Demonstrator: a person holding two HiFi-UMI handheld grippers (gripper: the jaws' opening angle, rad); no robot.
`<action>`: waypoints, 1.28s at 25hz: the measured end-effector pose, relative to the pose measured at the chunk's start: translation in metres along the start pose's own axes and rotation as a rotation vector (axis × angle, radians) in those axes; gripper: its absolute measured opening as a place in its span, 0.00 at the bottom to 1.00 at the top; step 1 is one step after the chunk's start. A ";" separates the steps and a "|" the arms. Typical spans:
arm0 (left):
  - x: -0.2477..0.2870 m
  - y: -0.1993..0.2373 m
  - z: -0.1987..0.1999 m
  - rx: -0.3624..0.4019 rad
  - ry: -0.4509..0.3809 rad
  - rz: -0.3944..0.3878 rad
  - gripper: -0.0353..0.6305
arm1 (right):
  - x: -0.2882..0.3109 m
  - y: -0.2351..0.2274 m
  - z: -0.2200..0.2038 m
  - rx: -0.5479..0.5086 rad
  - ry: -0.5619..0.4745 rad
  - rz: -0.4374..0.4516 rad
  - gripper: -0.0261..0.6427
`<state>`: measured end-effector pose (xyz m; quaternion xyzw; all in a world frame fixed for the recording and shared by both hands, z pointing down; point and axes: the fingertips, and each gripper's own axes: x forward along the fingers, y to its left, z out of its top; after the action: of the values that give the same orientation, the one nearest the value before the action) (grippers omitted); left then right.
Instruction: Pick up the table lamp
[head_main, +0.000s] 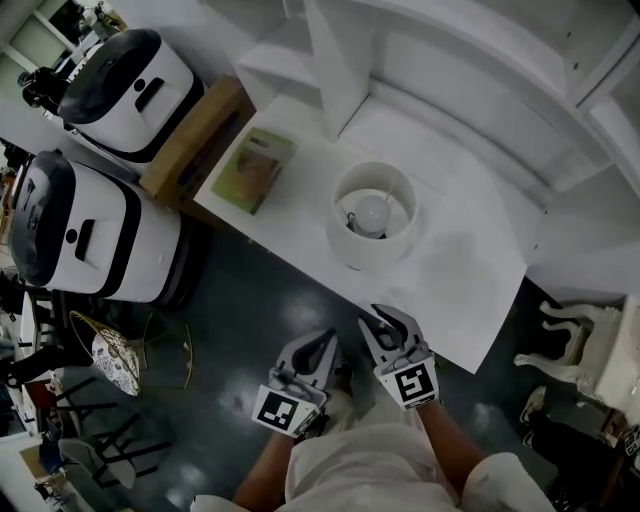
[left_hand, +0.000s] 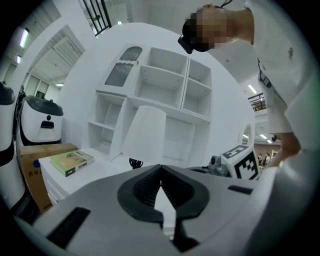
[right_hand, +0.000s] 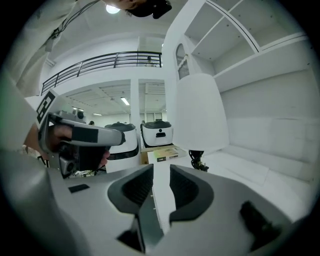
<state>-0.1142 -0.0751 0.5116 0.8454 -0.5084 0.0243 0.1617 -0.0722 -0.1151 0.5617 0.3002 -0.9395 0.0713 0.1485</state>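
The table lamp stands on the white desk, its white round shade seen from above with the bulb inside. In the left gripper view the lamp rises ahead, its dark cord coiled at the base. The right gripper view shows the lamp ahead and slightly right. My left gripper hangs over the dark floor just off the desk's front edge; my left gripper is shut and empty. At the desk's front edge, short of the lamp, my right gripper is open; nothing sits in the gap of my right gripper.
A green book lies on the desk's left part. A cardboard box and two white rounded machines stand to the left. White shelves rise behind the lamp. A white chair is at right.
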 end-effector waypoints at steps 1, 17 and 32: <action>0.000 0.001 -0.001 -0.001 0.005 -0.004 0.07 | 0.003 -0.003 -0.003 0.000 0.003 -0.011 0.20; -0.008 0.013 -0.012 -0.022 0.032 -0.050 0.07 | 0.046 -0.038 -0.034 0.009 0.001 -0.174 0.38; -0.025 0.037 -0.022 -0.023 0.072 -0.017 0.07 | 0.093 -0.086 -0.041 0.001 -0.036 -0.318 0.50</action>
<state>-0.1559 -0.0634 0.5366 0.8463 -0.4955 0.0478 0.1897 -0.0842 -0.2264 0.6338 0.4467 -0.8825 0.0419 0.1409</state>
